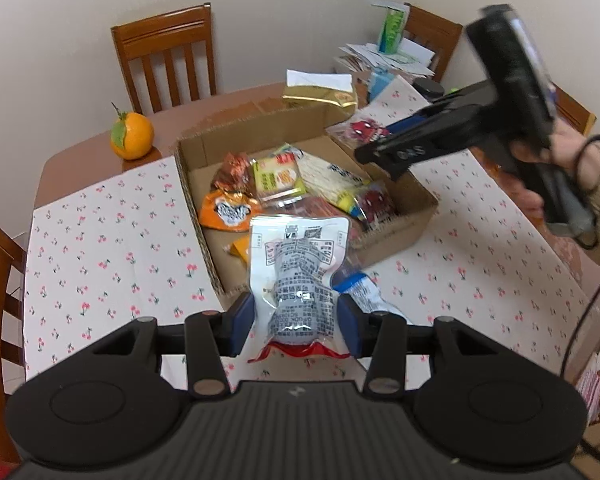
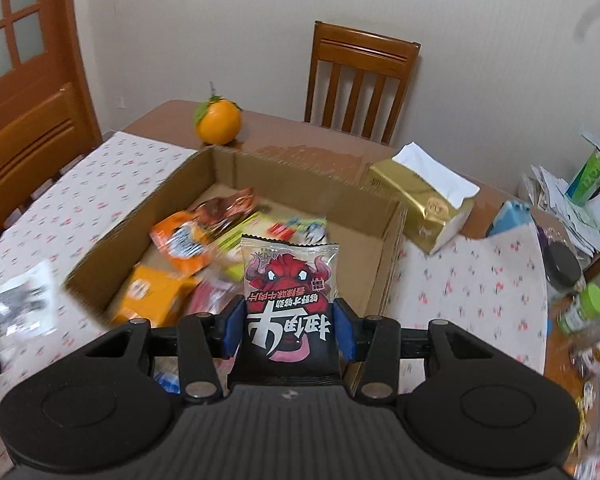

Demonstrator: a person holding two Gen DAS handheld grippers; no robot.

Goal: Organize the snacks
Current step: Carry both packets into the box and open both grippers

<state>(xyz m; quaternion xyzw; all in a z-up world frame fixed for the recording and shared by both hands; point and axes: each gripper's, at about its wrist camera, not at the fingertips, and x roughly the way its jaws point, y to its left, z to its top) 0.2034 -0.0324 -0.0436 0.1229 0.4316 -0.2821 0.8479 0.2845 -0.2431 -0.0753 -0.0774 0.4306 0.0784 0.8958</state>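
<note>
Nearest the lens in each wrist view, a gripper is clenched on a snack packet, so two items are in transit at once. By size, the cardboard box (image 1: 400,216) dominates the table (image 1: 204,112); it sits open on the cherry-print cloth (image 1: 100,248) and already holds a loose heap of packets, among them an orange packet (image 1: 228,212), a green-and-yellow packet (image 1: 278,176) and a brown foil packet (image 1: 232,168). That part of the task is judged done. The left gripper (image 1: 296,324) grasps a white printed pouch (image 1: 300,264) by its lower half, held upright just short of the box's near wall, above the cloth and not yet over the opening. The right gripper (image 2: 286,332) holds a black-and-red bull packet (image 2: 290,300) upright, apparently over the box's near edge. Outstanding: both held items need depositing, and a blue-and-white packet (image 1: 360,288) lies on the cloth just beside the box, partly hidden behind the pouch. The orange fruit (image 1: 132,136), gold tissue pack (image 1: 320,96) and paper pile (image 1: 384,56) stand apart and are judged outside the job. The task is judged well advanced, not complete.
</note>
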